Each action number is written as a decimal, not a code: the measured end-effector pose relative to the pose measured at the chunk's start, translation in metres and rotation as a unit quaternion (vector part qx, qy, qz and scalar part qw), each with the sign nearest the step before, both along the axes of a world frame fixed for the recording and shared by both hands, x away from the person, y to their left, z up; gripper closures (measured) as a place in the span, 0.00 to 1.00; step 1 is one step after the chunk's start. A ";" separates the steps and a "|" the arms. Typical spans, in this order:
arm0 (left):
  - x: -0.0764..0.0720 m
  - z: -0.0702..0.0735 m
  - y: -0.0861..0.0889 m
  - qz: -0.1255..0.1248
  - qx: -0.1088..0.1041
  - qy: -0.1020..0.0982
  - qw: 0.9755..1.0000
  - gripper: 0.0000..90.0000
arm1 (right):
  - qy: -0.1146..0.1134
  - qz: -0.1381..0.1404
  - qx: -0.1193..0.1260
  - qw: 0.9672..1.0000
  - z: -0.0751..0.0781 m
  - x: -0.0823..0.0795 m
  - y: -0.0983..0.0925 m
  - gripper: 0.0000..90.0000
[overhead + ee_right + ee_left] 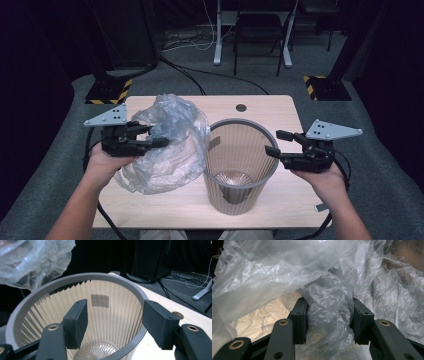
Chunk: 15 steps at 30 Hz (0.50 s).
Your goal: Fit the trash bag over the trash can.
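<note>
A crumpled clear plastic bag (175,115) hangs above the left half of the wooden table (280,107). My left gripper (157,136) is shut on a bunched fold of it. In the left gripper view the film (274,270) is squeezed between the two pads (329,305). A grey ribbed waste bin (235,165) stands upright at the table's middle, right beside the bag. My right gripper (274,142) is at the bin's right rim. Its jaws (113,307) stand open, one inside the rim (75,277) and one outside. The bag (30,262) hangs beyond the bin.
A round cable hole (241,107) sits in the tabletop behind the bin. Two stand bases with yellow-black stripes (107,92) (322,87) rest on the floor beyond the table's far corners. White desk legs (218,55) and cables lie farther back.
</note>
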State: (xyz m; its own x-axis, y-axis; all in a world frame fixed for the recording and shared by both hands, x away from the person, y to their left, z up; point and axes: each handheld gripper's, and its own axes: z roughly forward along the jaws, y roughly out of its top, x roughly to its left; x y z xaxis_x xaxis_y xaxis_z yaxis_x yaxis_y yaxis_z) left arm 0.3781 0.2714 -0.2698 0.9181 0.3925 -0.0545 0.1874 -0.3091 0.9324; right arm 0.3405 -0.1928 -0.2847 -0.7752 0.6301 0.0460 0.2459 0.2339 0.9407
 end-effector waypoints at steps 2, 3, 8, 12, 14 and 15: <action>0.002 0.001 -0.007 -0.006 0.001 0.002 1.000 0.61 | -0.003 -0.001 0.004 1.000 0.002 -0.001 -0.002 0.41; 0.003 0.001 -0.011 -0.008 0.002 0.002 1.000 0.61 | -0.005 -0.001 0.004 1.000 0.002 -0.001 -0.002 0.41; 0.008 0.000 -0.029 -0.018 0.013 0.008 1.000 0.61 | -0.011 -0.002 0.011 1.000 0.006 -0.003 -0.005 0.42; 0.012 -0.003 -0.043 -0.021 0.026 0.013 0.999 0.61 | -0.015 0.007 0.023 1.000 0.011 -0.003 -0.004 0.42; 0.014 -0.005 -0.050 -0.022 0.035 0.015 0.999 0.61 | -0.018 0.013 0.026 0.999 0.014 -0.003 -0.001 0.41; 0.015 -0.006 -0.054 -0.025 0.038 0.016 0.999 0.61 | -0.020 0.015 0.025 0.999 0.016 -0.003 0.001 0.40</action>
State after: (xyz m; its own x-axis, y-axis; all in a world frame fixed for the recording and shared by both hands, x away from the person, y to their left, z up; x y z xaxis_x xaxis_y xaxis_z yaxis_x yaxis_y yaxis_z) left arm 0.3934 0.2175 -0.2753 0.9346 0.3512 -0.0559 0.1995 -0.3878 0.8999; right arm 0.3373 -0.1915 -0.2691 -0.7953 0.6045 0.0466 0.2022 0.1920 0.9603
